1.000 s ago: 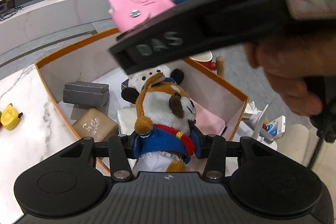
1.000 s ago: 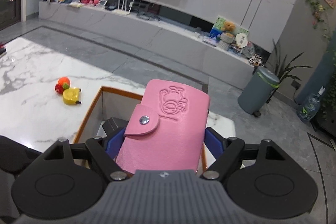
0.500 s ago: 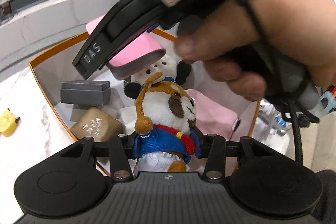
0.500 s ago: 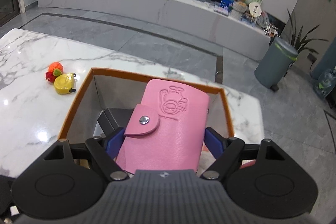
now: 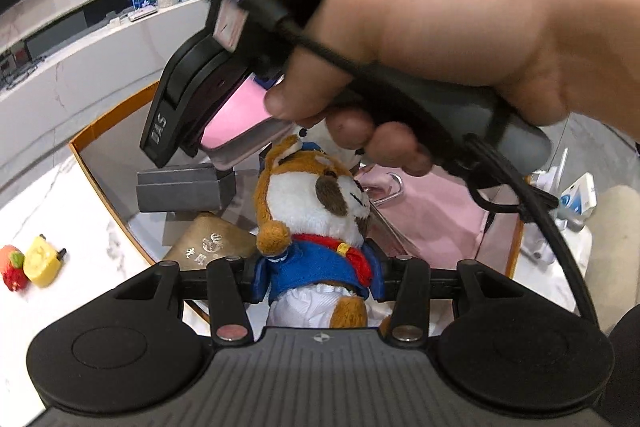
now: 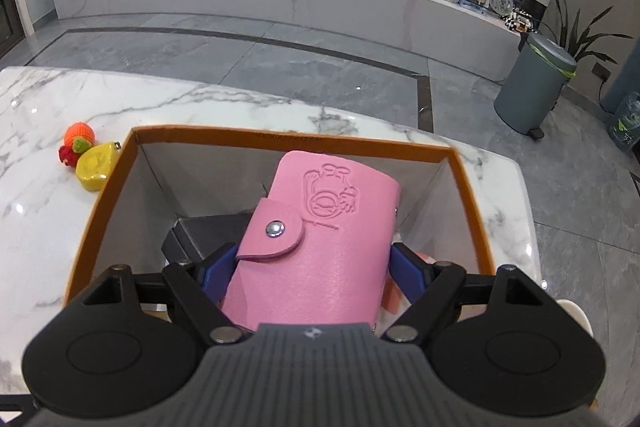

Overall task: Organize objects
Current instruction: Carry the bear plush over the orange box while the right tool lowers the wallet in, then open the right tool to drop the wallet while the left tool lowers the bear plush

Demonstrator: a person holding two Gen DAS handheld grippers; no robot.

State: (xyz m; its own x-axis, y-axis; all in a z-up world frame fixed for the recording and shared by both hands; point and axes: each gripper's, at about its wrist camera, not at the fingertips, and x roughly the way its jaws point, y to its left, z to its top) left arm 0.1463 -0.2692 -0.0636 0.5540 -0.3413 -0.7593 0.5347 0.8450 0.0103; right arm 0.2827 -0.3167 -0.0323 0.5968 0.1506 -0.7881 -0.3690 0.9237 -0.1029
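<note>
My left gripper (image 5: 318, 277) is shut on a brown-and-white plush dog in a blue jacket (image 5: 316, 219), held over the orange-rimmed box (image 5: 102, 183). My right gripper (image 6: 314, 267) is shut on a pink snap-button card wallet (image 6: 316, 247) and hangs over the same box (image 6: 280, 143). In the left wrist view the right gripper (image 5: 208, 107) and the hand (image 5: 440, 39) holding it fill the upper frame, with the wallet (image 5: 240, 119) above the dog's head.
Inside the box lie a grey case (image 5: 180, 187), a tan box with white print (image 5: 208, 243), a pink cloth (image 5: 436, 211) and a panda plush, mostly hidden. A yellow tape measure (image 6: 98, 167) and crocheted strawberry (image 6: 78, 141) lie on the marble table left of the box.
The right gripper has come down and forward with the wallet, from above the box's near side to over its inside. The left gripper holds the dog nearly still, slightly rolled.
</note>
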